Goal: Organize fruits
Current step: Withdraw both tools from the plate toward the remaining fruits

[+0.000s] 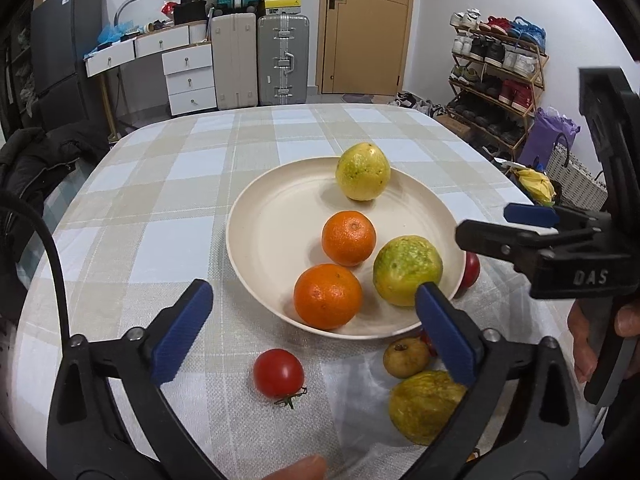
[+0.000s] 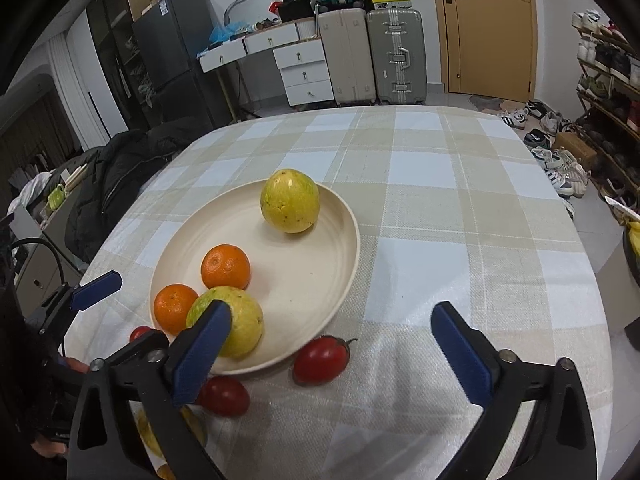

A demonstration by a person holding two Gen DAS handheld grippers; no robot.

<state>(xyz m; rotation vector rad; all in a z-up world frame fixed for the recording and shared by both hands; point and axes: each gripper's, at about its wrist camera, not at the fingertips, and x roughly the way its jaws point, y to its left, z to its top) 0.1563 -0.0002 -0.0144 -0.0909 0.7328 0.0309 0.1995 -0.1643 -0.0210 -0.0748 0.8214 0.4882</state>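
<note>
Left wrist view: left tool [image 1: 312, 330] spread wide, nothing between its blue pads, hanging over the near rim of the cream plate [image 1: 256, 248]. Plate holds four fruits: two oranges [image 1: 328, 296] [image 1: 349, 238] and two yellow-green fruits, one near the front right rim [image 1: 406, 270], one at the far rim [image 1: 363, 172]. Off the plate, on the checked bench [image 1: 160, 208] just before the near edge: a red tomato [image 1: 279, 373], a small brownish fruit [image 1: 406, 357] and another yellow-green fruit [image 1: 424, 406], partly behind the tool's right finger. Another tomato [image 1: 472, 270] peeks from behind the plate's right rim.

Right wrist view: right tool [image 2: 334, 354] also spread, empty, over bare cloth right of the plate. Two tomatoes lie against the plate's near rim [image 2: 320, 360] [image 2: 224, 394]. Bench is open cloth from the plate to its far and right edges; left half of the plate interior is free.
</note>
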